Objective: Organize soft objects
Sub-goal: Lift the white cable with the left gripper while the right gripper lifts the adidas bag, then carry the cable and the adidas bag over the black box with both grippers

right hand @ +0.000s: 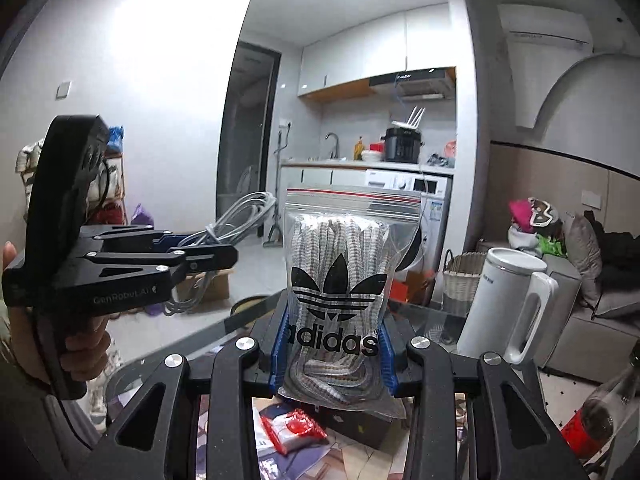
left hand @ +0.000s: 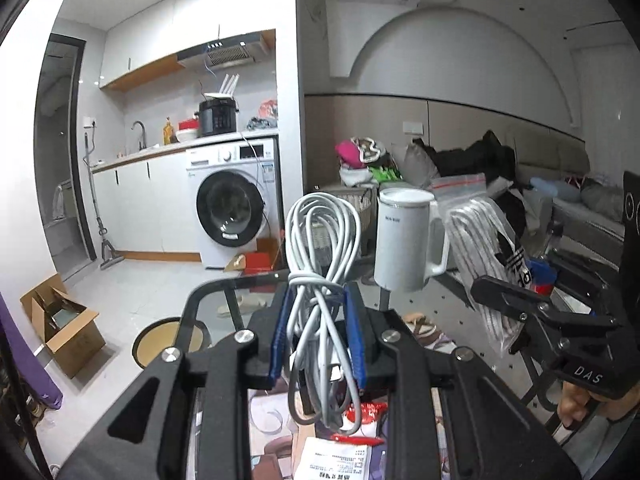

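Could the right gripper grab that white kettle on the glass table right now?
Probably not as things stand: the right gripper is shut on the zip bag of laces, so its jaws are occupied. The white kettle stands upright close by with nothing blocking it.

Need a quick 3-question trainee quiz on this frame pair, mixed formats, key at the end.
1. True or false: the left hand-held gripper is shut on a coiled white cable.
2. Multiple choice: what does the right hand-held gripper hold? A) a red packet B) a clear zip bag of striped laces with an Adidas logo C) a white kettle
3. Fill in: the white kettle stands on the glass ____.

Key: 1 true; 2 B; 3 table
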{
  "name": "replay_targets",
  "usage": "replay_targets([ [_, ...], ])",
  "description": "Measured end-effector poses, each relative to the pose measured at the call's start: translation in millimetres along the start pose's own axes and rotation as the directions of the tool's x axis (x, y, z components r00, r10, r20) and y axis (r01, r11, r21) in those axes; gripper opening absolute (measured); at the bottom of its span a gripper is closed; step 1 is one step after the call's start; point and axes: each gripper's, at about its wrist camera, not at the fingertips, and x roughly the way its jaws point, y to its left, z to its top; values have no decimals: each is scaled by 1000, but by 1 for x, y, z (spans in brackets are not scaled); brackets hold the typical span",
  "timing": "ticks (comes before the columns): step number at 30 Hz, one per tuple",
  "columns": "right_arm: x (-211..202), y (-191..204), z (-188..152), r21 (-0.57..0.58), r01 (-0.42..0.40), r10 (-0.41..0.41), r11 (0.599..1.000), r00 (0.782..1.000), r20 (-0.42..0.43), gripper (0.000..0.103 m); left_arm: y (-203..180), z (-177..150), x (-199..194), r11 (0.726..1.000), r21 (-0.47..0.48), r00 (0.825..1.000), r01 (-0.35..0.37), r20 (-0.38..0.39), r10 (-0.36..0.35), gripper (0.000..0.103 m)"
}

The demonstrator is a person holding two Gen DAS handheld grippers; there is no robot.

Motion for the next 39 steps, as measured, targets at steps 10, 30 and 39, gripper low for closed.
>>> replay_targets([
  [10,-3,-4,0,32,14,-15,999,1000,27,37,1,1,0,1000,-21,1000,-7,9,8,24],
  [30,23,-12,11,80,36,-39,996,999,29,37,-2,19,33,996,-94,1000,-1,25,3,24],
  [39,49,-21,17,118,87,-91,989,995,31,37,7,26,70,984,-175,1000,-14,6,16,24],
])
